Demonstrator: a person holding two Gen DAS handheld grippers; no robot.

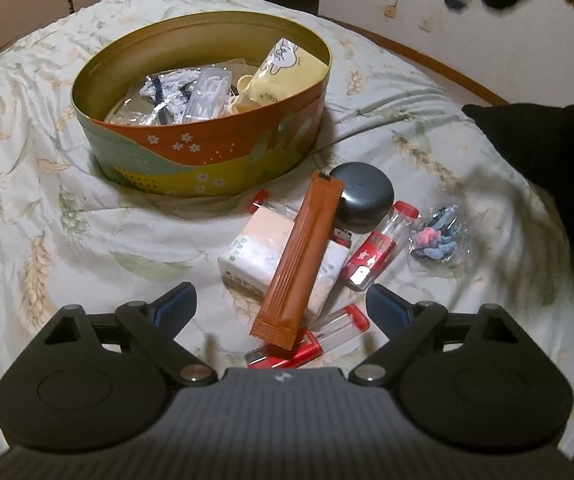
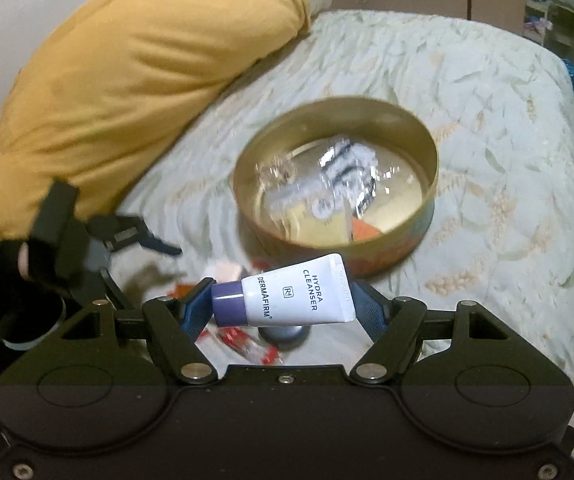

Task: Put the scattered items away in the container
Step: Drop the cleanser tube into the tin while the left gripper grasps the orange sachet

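With the right tongs (image 2: pixel 283 300) clamped endwise on the small white purple-capped cleanser tube (image 2: pixel 287 296), the round gold-lined tin (image 2: pixel 427 148) lies ahead beyond them, so carry it over the rim before releasing, while the left tongs (image 1: pixel 281 300) hang apart, empty, over the clutter.

The tin (image 1: pixel 203 148) stands open on the bed (image 1: pixel 47 216), its mouth clear from above though packets (image 1: pixel 183 96) already cover its floor. Just in front of it a stick sachet (image 1: pixel 299 260), a soap box (image 1: pixel 255 256), a round dark case (image 1: pixel 361 200) and red-capped tubes (image 1: pixel 375 248) crowd together, overlapping. Bare bedding lies left of the heap; a yellow quilt (image 2: pixel 127 80) blocks the far side.
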